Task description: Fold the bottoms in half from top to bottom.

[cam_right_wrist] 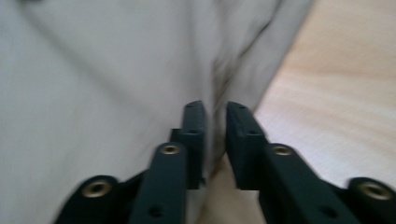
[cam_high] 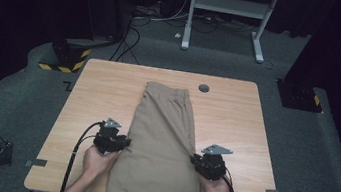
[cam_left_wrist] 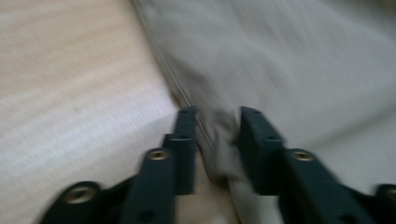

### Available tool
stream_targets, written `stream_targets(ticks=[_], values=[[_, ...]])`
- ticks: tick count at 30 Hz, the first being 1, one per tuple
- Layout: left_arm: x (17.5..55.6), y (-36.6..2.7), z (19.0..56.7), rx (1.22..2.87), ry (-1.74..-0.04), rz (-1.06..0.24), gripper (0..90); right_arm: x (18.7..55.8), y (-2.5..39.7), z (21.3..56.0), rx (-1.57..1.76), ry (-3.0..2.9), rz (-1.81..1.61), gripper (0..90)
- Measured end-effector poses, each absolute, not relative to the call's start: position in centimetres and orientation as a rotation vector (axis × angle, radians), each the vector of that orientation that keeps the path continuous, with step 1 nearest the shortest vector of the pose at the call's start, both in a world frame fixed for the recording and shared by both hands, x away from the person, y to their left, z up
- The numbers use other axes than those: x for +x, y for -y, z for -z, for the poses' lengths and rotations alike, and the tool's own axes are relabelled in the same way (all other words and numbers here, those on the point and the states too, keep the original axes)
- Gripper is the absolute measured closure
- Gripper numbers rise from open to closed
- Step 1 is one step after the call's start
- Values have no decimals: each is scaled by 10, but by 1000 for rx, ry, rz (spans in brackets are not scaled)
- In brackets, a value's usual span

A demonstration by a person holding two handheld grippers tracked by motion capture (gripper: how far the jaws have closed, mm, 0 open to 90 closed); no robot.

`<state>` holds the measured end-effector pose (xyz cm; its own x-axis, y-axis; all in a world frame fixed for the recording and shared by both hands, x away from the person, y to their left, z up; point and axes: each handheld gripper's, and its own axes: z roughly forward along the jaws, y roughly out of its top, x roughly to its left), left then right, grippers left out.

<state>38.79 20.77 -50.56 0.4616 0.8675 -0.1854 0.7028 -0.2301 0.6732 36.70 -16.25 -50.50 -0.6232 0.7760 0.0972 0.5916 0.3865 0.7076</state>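
khaki trousers (cam_high: 162, 140) lie lengthwise down the middle of the bench (cam_high: 234, 130), the near end hanging over the edge. left claw (cam_high: 125, 143) and right claw (cam_high: 196, 158) each pinch a side edge, likely to fold or drag them.

Both hands gripped low, one at each side

The left gripper (cam_high: 124, 143) pointed right and the right gripper (cam_high: 195, 158) pointed left, each held by a hand (cam_high: 97, 160) rising from the near edge; each pair of jaws was pinched nearly closed on khaki fabric (cam_left_wrist: 219, 140).
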Motion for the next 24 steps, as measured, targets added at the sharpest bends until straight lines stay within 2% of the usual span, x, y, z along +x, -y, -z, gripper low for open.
stream_targets(ticks=[3,6,13,19,21,24], values=[[400,-205,504,1956,-1330,-326,530,380,166,495,1275,-2321,-1130,708],[409,-199,507,1957,-1336,-347,482,401,158,489,1303,-2286,-1141,692],[411,-193,517,1973,-1334,-413,449,441,138,493,1354,-2268,-1086,682],[401,-188,527,1978,-1256,-567,434,450,123,505,1352,-2301,-1020,634],[401,-187,527,1975,-1261,-566,428,451,118,510,1345,-2322,-980,654],[401,-187,527,1976,-1262,-568,424,453,115,512,1326,-2329,-960,824]])
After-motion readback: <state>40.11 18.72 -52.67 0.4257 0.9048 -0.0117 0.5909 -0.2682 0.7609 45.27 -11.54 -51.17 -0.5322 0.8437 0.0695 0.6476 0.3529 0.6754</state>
